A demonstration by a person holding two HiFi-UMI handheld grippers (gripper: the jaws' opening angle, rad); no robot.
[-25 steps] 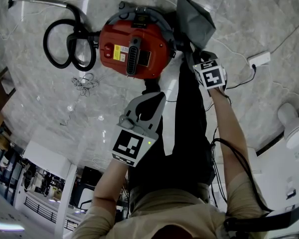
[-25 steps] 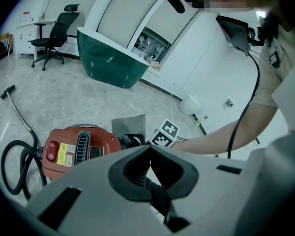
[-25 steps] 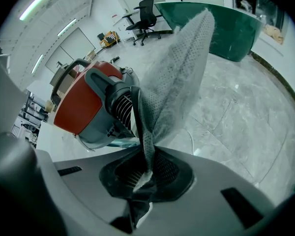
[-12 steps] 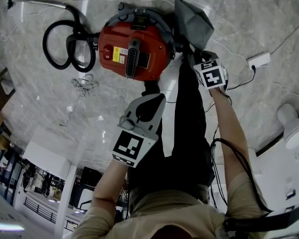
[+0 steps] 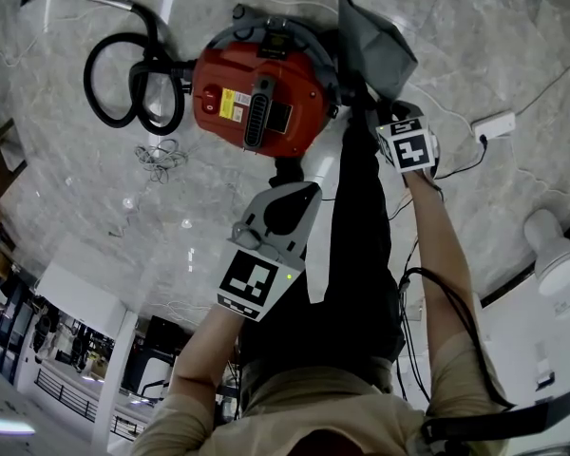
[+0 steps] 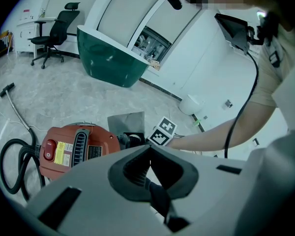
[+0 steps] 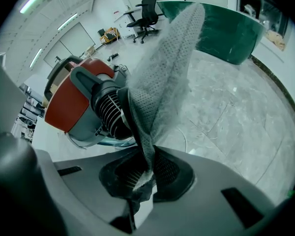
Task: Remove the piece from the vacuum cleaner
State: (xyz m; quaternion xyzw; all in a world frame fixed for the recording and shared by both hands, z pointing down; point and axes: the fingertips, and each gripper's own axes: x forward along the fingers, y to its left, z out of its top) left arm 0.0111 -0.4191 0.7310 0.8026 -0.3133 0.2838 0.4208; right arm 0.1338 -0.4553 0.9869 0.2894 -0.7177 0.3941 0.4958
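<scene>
Grey marbled floor [image 5: 95, 207] fills the head view, in an open office with a green curved counter [image 6: 108, 58] in the background. On the floor lies a red canister vacuum cleaner [image 5: 256, 98]. Its black hose [image 5: 133, 84] coils off one end, and a grey cloth dust bag [image 5: 375, 41] sits at the opposite end, beside a black ribbed port [image 7: 108, 109]. The right gripper [image 7: 147, 173] is clamped on a thin fold at the bag's lower edge. The left gripper [image 6: 150, 149] hangs above the floor on the person's side of the vacuum, well apart from it, with its jaws together and nothing between them. The bag's long axis runs from the pinched end up and away from the person. Its broad free end points away from the gripper, and the flat side faces the vacuum body. Whether its neck is clear of the port cannot be told. The main risk appears to be the hold, since so little cloth is pinched that a pull could let it slip out. If the neck is caught, pulling could tear the fabric or drag the unsteadied vacuum across the floor. Tipping the open end down could probably spill dust.
</scene>
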